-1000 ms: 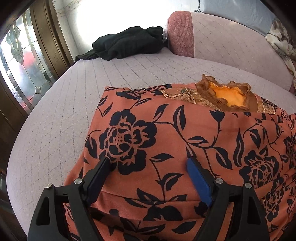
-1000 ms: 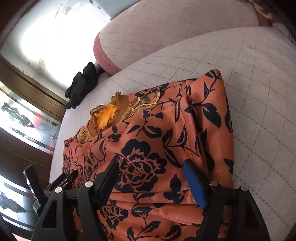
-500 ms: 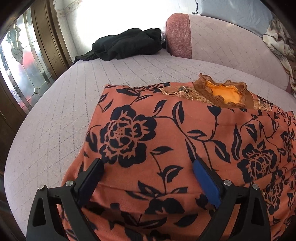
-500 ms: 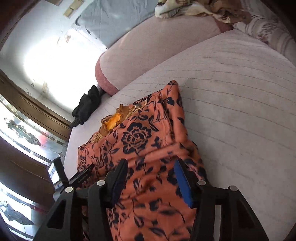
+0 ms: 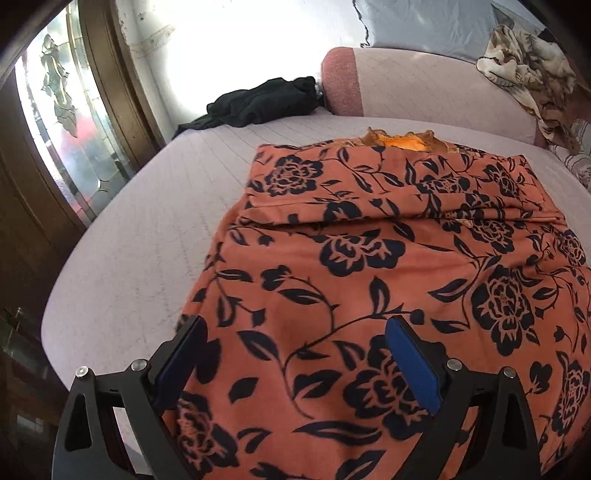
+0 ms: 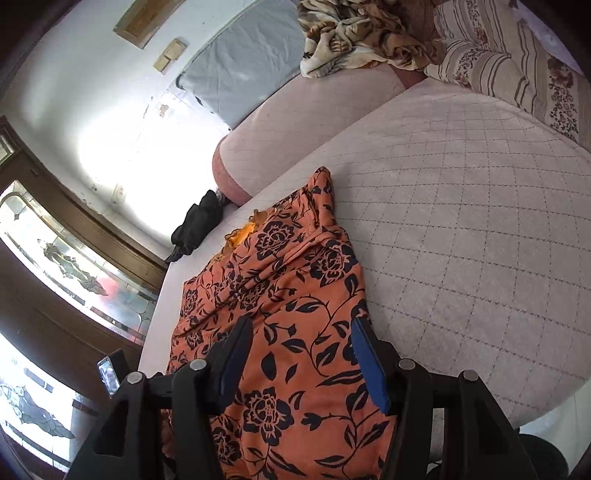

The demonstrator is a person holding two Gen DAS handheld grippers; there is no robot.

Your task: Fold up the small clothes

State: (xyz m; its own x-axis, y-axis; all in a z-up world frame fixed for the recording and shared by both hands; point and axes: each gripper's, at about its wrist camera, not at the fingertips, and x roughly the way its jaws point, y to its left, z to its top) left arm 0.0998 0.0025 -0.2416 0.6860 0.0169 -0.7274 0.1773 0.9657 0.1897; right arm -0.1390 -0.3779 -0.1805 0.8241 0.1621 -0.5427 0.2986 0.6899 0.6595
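A: On the bed (image 6: 480, 206), near edge: dress (image 5: 369, 266) lies flat, orange with black flowers, its far part doubled over into a band, collar (image 5: 402, 141) poking out past that band.

B: Grippers?

A: Left gripper (image 5: 295, 347) wide open, jaws apart over the near cloth, nothing pinched. Right gripper (image 6: 301, 350) the same, spread over the dress's right side, holding nothing. Can't tell if either pad touches the cloth.

B: Risks?

A: My guess, several. Fabric looks thin and slippery, so a shallow pinch could take only the top layer, and the lower one would stay behind and skew the fold.

B: And the band at the far end?

A: It sits loose, right corner already a bit rumpled. Dragging the near part could pull it open or shift it off line.

B: Edge of the bed?

A: Near hem seems to hang close to or over it, below the frame in both views, can't confirm. If so, weight could slide the dress off once lifted on one side only.

B: Clutter?

A: Black garment (image 5: 258, 103) by the headboard (image 5: 424, 85), blanket (image 6: 354, 33) on top of it. Both well apart, unlikely to snag.

B: Uneven lift?

A: Yes. Grippers sit at different spots along the dress, so unmatched grabs would give a crooked crease.
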